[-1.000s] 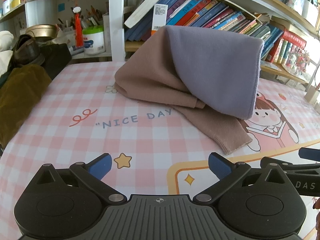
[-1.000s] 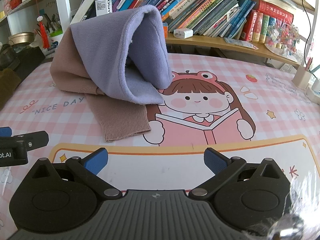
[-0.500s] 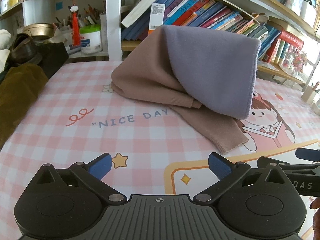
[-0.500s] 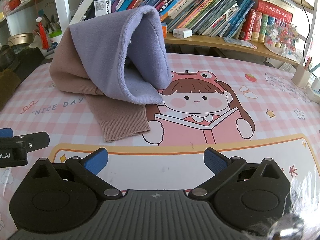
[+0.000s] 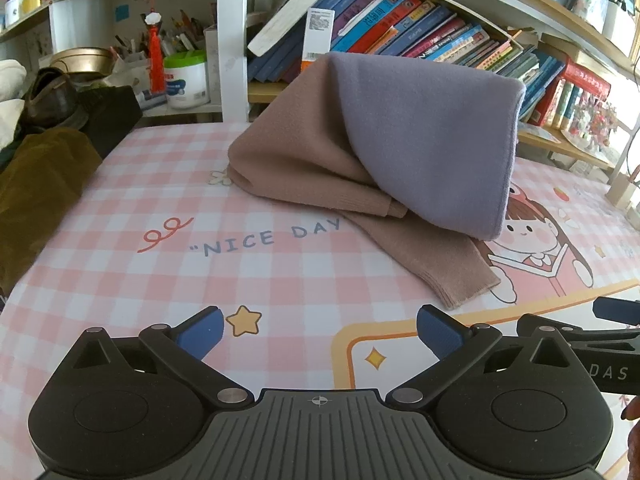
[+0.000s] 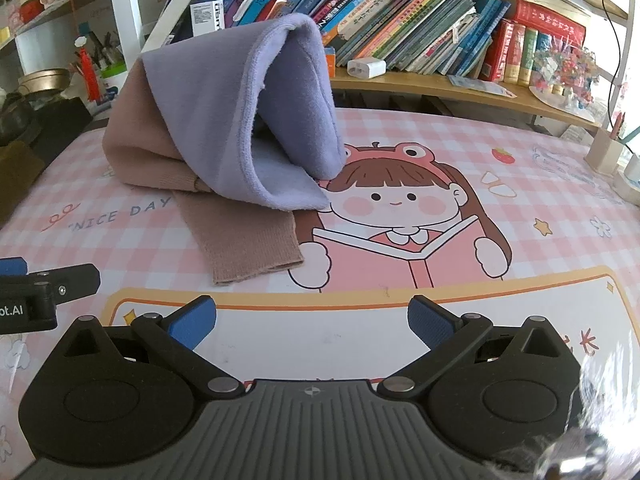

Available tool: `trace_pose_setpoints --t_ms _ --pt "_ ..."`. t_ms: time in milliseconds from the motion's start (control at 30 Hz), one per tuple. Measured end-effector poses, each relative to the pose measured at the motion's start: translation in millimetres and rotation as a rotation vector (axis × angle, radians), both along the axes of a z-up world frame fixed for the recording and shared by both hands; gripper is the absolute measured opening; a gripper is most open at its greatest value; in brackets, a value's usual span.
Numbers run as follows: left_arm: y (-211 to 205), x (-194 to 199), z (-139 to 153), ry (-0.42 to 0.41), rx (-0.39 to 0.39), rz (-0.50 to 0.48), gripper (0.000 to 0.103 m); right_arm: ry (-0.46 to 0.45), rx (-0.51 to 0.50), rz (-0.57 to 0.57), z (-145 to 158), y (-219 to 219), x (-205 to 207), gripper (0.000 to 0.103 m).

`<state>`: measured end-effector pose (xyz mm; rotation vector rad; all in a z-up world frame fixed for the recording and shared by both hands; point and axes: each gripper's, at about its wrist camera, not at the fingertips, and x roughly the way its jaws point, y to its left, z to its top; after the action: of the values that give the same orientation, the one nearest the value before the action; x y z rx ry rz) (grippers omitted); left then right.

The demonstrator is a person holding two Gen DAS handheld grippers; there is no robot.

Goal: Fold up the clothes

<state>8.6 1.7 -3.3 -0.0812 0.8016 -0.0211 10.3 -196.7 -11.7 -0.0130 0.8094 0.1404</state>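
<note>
A garment in two colours, lilac [image 5: 432,140] and brown-pink [image 5: 296,160], lies bunched in a tall hump on the pink checked table mat [image 5: 160,208]. A brown ribbed sleeve [image 5: 444,264] sticks out toward me. In the right wrist view the lilac part [image 6: 224,104] arches open like a tunnel, with the sleeve [image 6: 248,240] below it. My left gripper [image 5: 318,332] is open and empty, short of the garment. My right gripper [image 6: 310,322] is open and empty, also short of it, to the right of the left one.
A bookshelf [image 5: 420,32] with several books runs behind the table. A dark olive garment [image 5: 36,192], shoes and a black item lie at the left edge. A white charger [image 6: 366,68] sits on the shelf. A pen holder [image 6: 606,152] stands far right.
Both grippers have shifted slightly; the left view has drifted a little so the garment sits slightly lower and to the left. The garment has not moved, and both grippers stay open.
</note>
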Motion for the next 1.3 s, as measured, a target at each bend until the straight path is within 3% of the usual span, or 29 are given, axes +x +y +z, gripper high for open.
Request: trace_pose_setpoints --t_ms 800,1300 --pt "-11 -12 12 -0.043 0.05 0.056 0.103 -0.011 0.036 0.055 2 -8 3 0.103" --pt "-35 -16 10 -0.007 0.059 0.104 0.103 0.005 0.082 0.127 -1 -32 7 0.103"
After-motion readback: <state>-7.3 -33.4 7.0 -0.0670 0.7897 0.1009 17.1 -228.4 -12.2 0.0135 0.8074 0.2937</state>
